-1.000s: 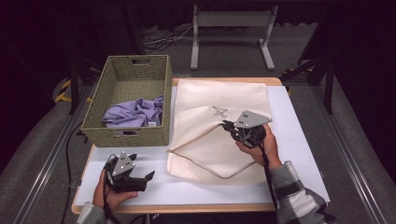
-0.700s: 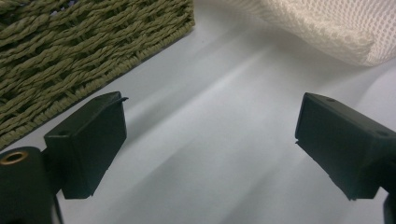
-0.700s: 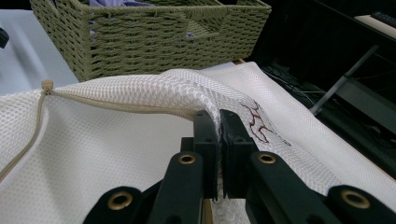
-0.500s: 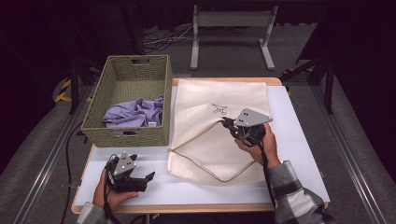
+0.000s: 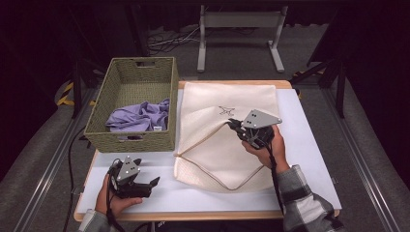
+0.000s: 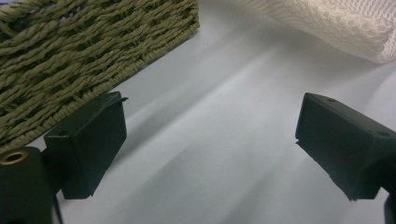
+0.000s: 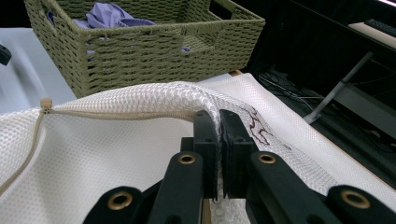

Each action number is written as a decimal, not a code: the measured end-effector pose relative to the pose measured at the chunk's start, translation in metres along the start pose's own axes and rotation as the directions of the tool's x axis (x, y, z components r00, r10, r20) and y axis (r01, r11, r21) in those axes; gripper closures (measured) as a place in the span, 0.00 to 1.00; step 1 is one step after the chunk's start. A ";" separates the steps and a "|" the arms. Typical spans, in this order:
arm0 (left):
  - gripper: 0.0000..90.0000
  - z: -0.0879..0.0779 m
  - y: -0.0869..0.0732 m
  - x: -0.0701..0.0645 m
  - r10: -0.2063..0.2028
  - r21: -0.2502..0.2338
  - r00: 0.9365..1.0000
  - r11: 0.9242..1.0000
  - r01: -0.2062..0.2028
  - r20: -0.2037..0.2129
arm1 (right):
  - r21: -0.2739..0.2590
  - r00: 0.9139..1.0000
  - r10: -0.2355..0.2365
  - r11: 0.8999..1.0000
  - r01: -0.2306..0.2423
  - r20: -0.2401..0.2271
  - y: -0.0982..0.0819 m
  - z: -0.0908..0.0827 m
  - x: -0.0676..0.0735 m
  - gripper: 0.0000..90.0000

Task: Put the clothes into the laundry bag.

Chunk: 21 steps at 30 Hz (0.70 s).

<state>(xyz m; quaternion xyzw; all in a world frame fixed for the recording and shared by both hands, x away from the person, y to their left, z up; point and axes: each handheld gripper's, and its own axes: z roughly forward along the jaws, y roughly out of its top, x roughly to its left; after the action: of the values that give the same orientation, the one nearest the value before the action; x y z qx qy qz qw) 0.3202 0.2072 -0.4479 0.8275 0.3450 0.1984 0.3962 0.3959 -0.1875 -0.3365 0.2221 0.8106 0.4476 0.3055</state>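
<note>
High view: The mesh bag (image 5: 227,140) lies at the centre of the frame on the white desk (image 5: 309,145). Its lower part is folded over, so that the zipper edge (image 5: 200,141) runs diagonally. The right gripper (image 5: 233,124), right of centre, is clenched on the bag's fabric at the top of that fold. The left gripper (image 5: 150,183), in the lower left of the frame, rests on the desk with its jaws apart and nothing between them. The woven basket (image 5: 130,135) stands in the upper left, just beside the bag, with purple cloth (image 5: 140,116) inside.

Left gripper view: The left gripper (image 6: 210,144) is released; bare desk (image 6: 219,93) lies between the jaws. The basket wall (image 6: 70,51) fills the upper left; a bag edge (image 6: 341,23) occupies the upper right.

Right gripper view: The right gripper (image 7: 218,126) pinches a raised ridge of the bag (image 7: 116,154) at centre frame. The zipper edge (image 7: 121,114) runs left from the jaws. The basket (image 7: 149,46) stands across the top, with purple cloth (image 7: 107,16) inside.
</note>
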 end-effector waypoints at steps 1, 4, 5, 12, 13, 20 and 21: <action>0.11 0.000 0.001 0.001 0.005 -0.001 1.000 1.000 -0.005 -0.001 | 0.000 1.000 0.000 1.000 0.000 -0.002 0.000 0.000 0.000 0.97; 0.10 0.000 0.002 0.002 0.019 -0.005 1.000 1.000 -0.019 -0.006 | -0.007 1.000 0.006 1.000 -0.006 -0.001 0.002 0.000 -0.002 0.97; 0.10 -0.001 0.003 0.002 0.018 -0.007 1.000 1.000 -0.018 -0.002 | -0.007 1.000 0.008 1.000 -0.008 0.001 0.002 0.000 -0.003 0.97; 0.10 -0.004 0.008 0.004 0.035 -0.024 0.999 0.999 -0.035 -0.026 | -0.013 1.000 0.002 1.000 -0.002 0.008 0.004 -0.001 -0.004 0.97; 0.10 -0.006 0.009 0.005 0.037 -0.024 0.999 0.999 -0.038 -0.032 | -0.016 1.000 0.006 1.000 -0.006 0.006 0.004 -0.001 -0.005 0.97; 0.10 -0.014 0.017 0.012 0.033 -0.064 0.998 0.997 -0.036 -0.050 | -0.020 1.000 0.004 1.000 -0.003 0.008 0.007 -0.001 -0.006 0.97; 0.10 -0.017 0.020 0.014 0.037 -0.071 0.998 0.997 -0.041 -0.057 | -0.019 1.000 0.002 1.000 -0.002 0.007 0.008 -0.001 -0.006 0.97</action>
<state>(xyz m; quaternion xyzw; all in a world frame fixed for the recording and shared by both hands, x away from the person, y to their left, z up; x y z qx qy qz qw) 0.3284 0.2171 -0.4211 0.8135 0.3323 0.2411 0.4120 0.4002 -0.1883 -0.3276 0.2216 0.8049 0.4550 0.3098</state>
